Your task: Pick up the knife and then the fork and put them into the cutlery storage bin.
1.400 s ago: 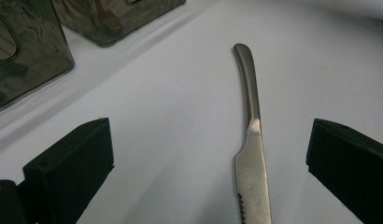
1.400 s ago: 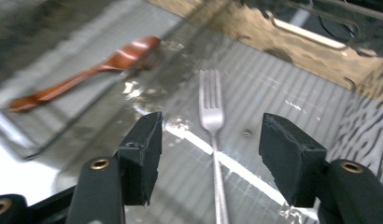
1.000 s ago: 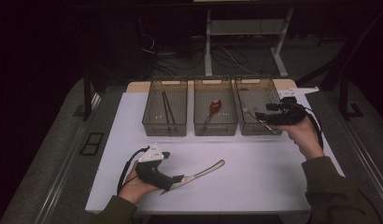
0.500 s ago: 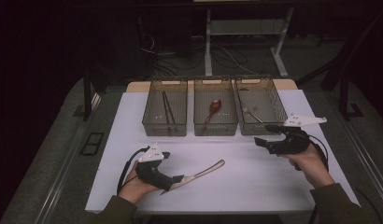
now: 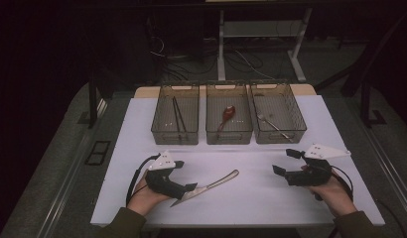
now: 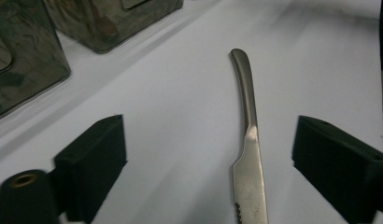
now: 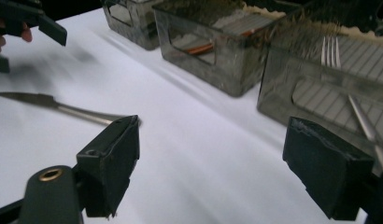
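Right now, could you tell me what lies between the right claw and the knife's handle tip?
Only bare white table lies between the right claw and the knife; the high view shows that stretch.

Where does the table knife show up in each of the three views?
High view: knife lies lower centre, at the left gripper.
Left gripper view: centre-right, between the open jaws.
Right gripper view: far left.
Shared landmark: the middle bin.

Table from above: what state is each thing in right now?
Knife: flat on the table, blade between open jaws, ungripped.
Left hand-held gripper: open, jaws just narrowing.
Right hand-held gripper: open, empty, jaws just widening.
Fork: in right bin.
Red spoon: in middle bin.
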### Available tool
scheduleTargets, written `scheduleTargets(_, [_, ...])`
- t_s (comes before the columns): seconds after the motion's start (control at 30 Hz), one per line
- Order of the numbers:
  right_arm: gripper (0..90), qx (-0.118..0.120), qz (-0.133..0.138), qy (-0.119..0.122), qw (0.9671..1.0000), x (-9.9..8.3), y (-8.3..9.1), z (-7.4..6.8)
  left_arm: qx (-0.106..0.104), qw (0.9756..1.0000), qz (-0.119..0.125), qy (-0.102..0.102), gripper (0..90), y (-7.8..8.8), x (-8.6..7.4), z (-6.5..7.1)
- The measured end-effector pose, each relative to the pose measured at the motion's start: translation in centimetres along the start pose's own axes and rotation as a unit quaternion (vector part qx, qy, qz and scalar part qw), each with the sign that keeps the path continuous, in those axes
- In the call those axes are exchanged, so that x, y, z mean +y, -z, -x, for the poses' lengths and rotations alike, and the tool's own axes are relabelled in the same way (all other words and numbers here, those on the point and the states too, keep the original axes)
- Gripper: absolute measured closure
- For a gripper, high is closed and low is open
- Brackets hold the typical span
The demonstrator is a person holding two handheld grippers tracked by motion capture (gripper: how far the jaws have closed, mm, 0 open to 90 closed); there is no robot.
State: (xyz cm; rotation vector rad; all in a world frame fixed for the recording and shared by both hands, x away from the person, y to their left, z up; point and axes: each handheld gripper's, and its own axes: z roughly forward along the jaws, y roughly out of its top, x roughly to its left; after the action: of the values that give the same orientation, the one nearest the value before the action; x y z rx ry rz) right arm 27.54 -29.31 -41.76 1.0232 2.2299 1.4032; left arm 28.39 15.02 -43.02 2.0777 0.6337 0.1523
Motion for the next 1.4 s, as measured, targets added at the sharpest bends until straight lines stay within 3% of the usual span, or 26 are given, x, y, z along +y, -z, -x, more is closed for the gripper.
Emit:
scheduleTargets(0.13, [17.2, 0.004, -0.007, -0.019, 0.9998, -1.2, 0.1, -0.1, -0.012, 0.9999, -0.004, -0.005, 18.4, -0.6, 0.4, 0.2])
scheduleTargets(0.37, [17.2, 0.005, -0.029, -0.01, 0.9995, -1.9, -0.2, -0.3, -0.038, 0.9988, -0.015, -0.028, 34.3, -2.0, 1.3, 1.0])
scheduleTargets(0.53, [17.1, 0.015, -0.032, -0.014, 0.9993, -1.9, -0.4, -0.3, -0.048, 0.9979, -0.033, -0.028, 46.6, -3.7, 1.7, 1.6])
scheduleTargets(0.77, [17.1, 0.02, -0.037, -0.013, 0.999, -2.0, -0.6, -0.3, -0.042, 0.9965, -0.063, -0.038, 60.5, -5.5, 1.8, 2.4])
scheduleTargets(0.83, [17.1, 0.02, -0.038, -0.013, 0.999, -2.1, -0.6, -0.3, -0.039, 0.9969, -0.062, -0.027, 63.8, -6.0, 1.8, 2.7])
scheduleTargets(0.93, [17.1, 0.02, -0.04, -0.012, 0.9989, -2.1, -0.6, -0.3, -0.036, 0.996, -0.075, -0.033, 68.4, -6.7, 1.7, 2.9])
scheduleTargets(1.2, [17.2, 0.021, -0.043, -0.008, 0.9988, -2.1, -0.7, -0.3, -0.028, 0.9944, -0.087, -0.054, 77.6, -6.8, 1.5, 3.1])
scheduleTargets(1.23, [17.1, 0.022, -0.043, -0.008, 0.9988, -2.1, -0.7, -0.3, -0.026, 0.9952, -0.081, -0.047, 77.9, -6.8, 1.5, 3.2])
scheduleTargets(1.3, [17.2, 0.021, -0.042, -0.006, 0.9989, -2.1, -0.7, -0.4, -0.028, 0.994, -0.09, -0.055, 78.4, -6.7, 1.6, 3.0])
scheduleTargets(1.33, [17.1, 0.021, -0.043, -0.003, 0.9989, -2.1, -0.7, -0.4, -0.027, 0.995, -0.084, -0.046, 78.6, -6.8, 1.6, 3.1])
scheduleTargets(1.4, [17.1, 0.022, -0.042, 0.0, 0.9989, -2.1, -0.7, -0.4, -0.028, 0.9948, -0.086, -0.046, 78.9, -6.8, 1.6, 3.1])
